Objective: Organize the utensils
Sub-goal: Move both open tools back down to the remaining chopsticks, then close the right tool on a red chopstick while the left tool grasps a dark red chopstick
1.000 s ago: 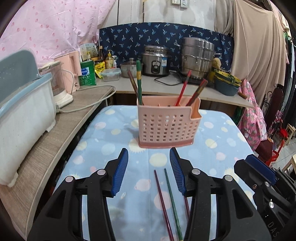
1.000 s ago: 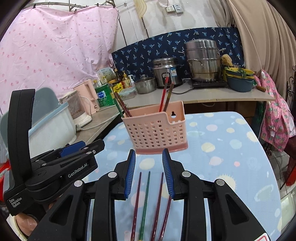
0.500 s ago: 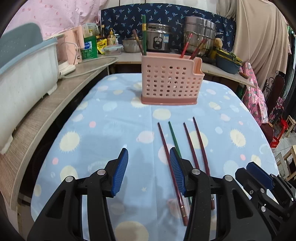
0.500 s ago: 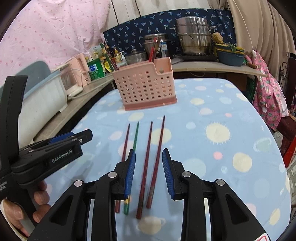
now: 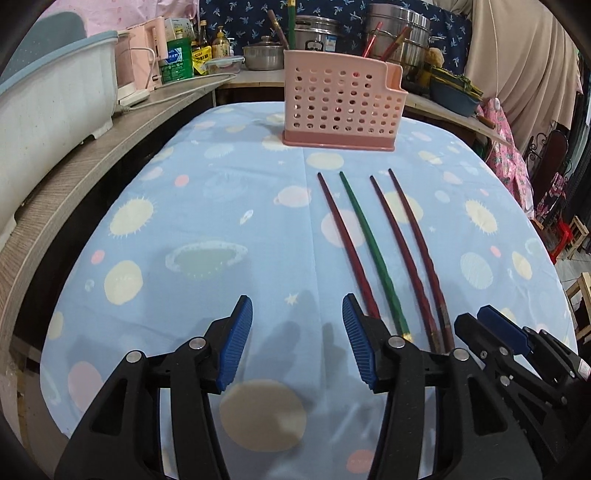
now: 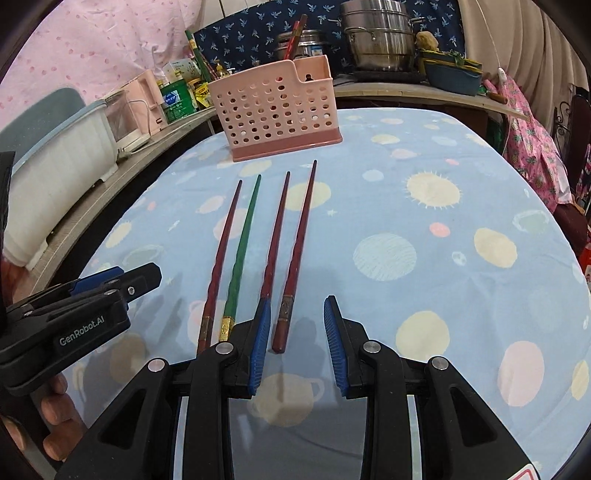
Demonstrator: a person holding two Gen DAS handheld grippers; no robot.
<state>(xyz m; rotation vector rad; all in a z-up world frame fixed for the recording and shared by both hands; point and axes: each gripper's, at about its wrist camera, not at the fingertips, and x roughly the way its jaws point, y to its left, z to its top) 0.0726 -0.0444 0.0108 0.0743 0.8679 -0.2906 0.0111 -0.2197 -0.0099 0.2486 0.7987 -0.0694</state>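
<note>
Several chopsticks lie side by side on the blue tablecloth: three dark red ones [image 6: 295, 240] and a green one [image 6: 242, 243], also in the left wrist view [image 5: 369, 240]. A pink perforated holder [image 5: 340, 107] stands at the far side, with more chopsticks upright in it; it also shows in the right wrist view [image 6: 279, 110]. My left gripper [image 5: 297, 343] is open and empty, just left of the chopsticks' near ends. My right gripper [image 6: 295, 341] is open, its jaws either side of the rightmost red chopstick's thick end, not touching it.
A wooden counter [image 5: 92, 162] with a white tub [image 5: 48, 99] runs along the left. Pots, bottles and a rice cooker [image 5: 314, 33] stand on the back counter. The table edge drops off at the right, near a pink cloth [image 6: 532, 125].
Both grippers have pulled back from the holder toward the near end of the table and lowered. The chopsticks' full length has come into view. The right gripper has opened wider.
</note>
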